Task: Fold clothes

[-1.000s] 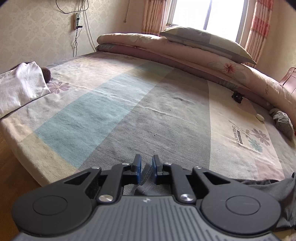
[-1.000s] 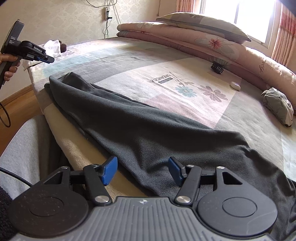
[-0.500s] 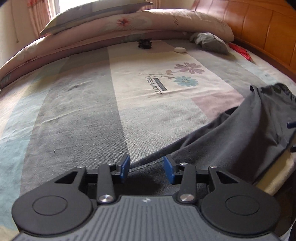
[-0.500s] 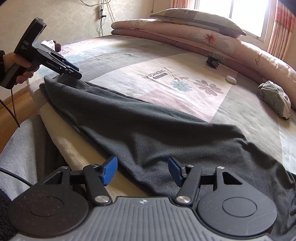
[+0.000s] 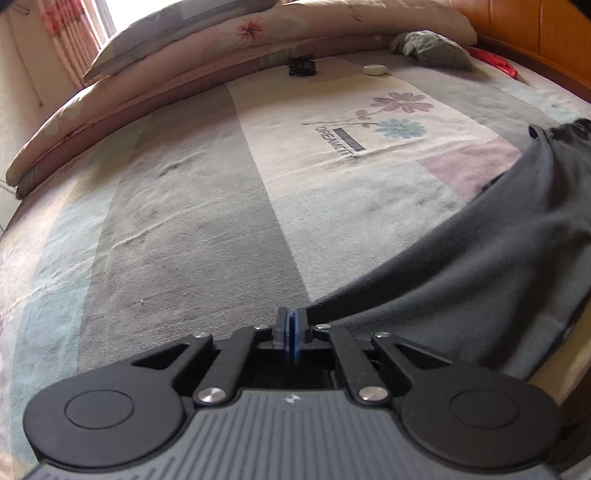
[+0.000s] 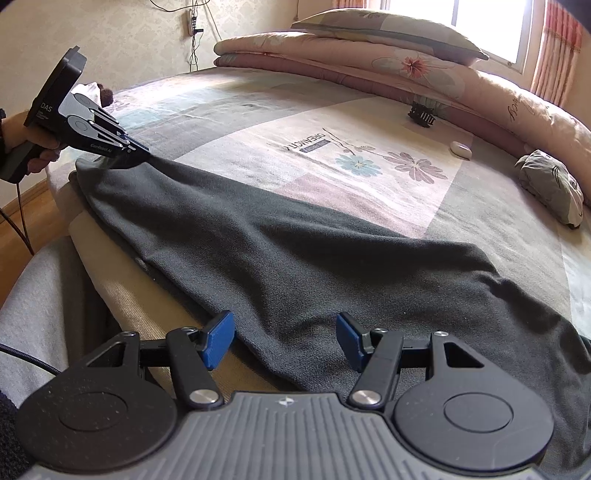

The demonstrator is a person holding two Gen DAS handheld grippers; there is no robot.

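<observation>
A long dark grey garment [image 6: 295,251] lies stretched along the near edge of the bed. In the left wrist view it [image 5: 480,277] runs off to the right from my fingertips. My left gripper [image 5: 293,325] is shut, its blue pads pressed together on the garment's left end. The right wrist view shows the left gripper [image 6: 144,152] pinching that end, lifted slightly off the sheet. Low over the garment's other end, my right gripper [image 6: 286,339] stands open, and cloth lies between and below its fingers without being held.
Along the far side of the patterned bed sheet [image 6: 332,122] lie a folded quilt [image 6: 424,70] and a pillow [image 6: 388,29]. A black brush [image 6: 423,112], a small white object [image 6: 460,149] and a bundled grey cloth [image 6: 550,184] rest near them. A hand [image 6: 40,155] holds the left gripper.
The left gripper swung round onto the garment's left end and went from open to shut on it. The right gripper stayed open and barely moved.
</observation>
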